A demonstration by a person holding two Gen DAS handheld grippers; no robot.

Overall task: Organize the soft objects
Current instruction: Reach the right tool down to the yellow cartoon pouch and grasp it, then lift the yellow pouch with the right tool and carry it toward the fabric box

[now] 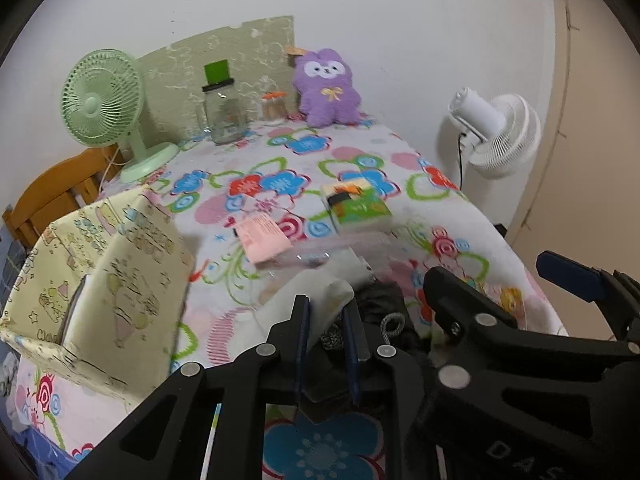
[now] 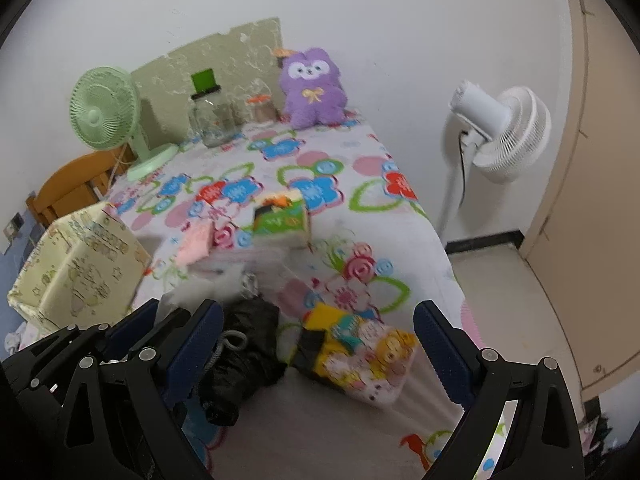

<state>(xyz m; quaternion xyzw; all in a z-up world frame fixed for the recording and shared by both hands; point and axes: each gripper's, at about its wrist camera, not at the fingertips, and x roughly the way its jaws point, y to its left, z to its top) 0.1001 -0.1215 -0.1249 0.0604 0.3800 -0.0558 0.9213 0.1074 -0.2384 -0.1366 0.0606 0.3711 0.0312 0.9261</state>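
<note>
Soft objects crowd the near end of a flower-print table [image 2: 360,216]: a black fabric bundle [image 2: 244,344] w/ a grey cord loop, a pale cloth piece [image 1: 320,300], and a yellow-pink printed pouch [image 2: 368,356] at about 4 o'clock from the bundle. Left gripper [image 1: 326,312] has its jaws drawn narrow on the pale cloth's near edge, the black bundle touching just behind at 2 o'clock. Right gripper [image 2: 316,344] hangs w/ jaws wide, empty, straddling the bundle and the pouch. A cream cartoon-print box [image 1: 104,276], open-topped, sits at 9 o'clock, likely the drop spot. Further back lie a pink packet [image 1: 264,240] and a green tissue pack [image 1: 356,204]; a purple plush [image 1: 326,88] leans on the wall at 12 o'clock.

Judgement: the step is lifting the cloth clear. Done well, the pinch stays deep on the fabric, lift goes straight up before swinging toward 9 o'clock, so the cord loop doesn't snag. Right gripper could pin the bundle down, approx. at its centre.
</note>
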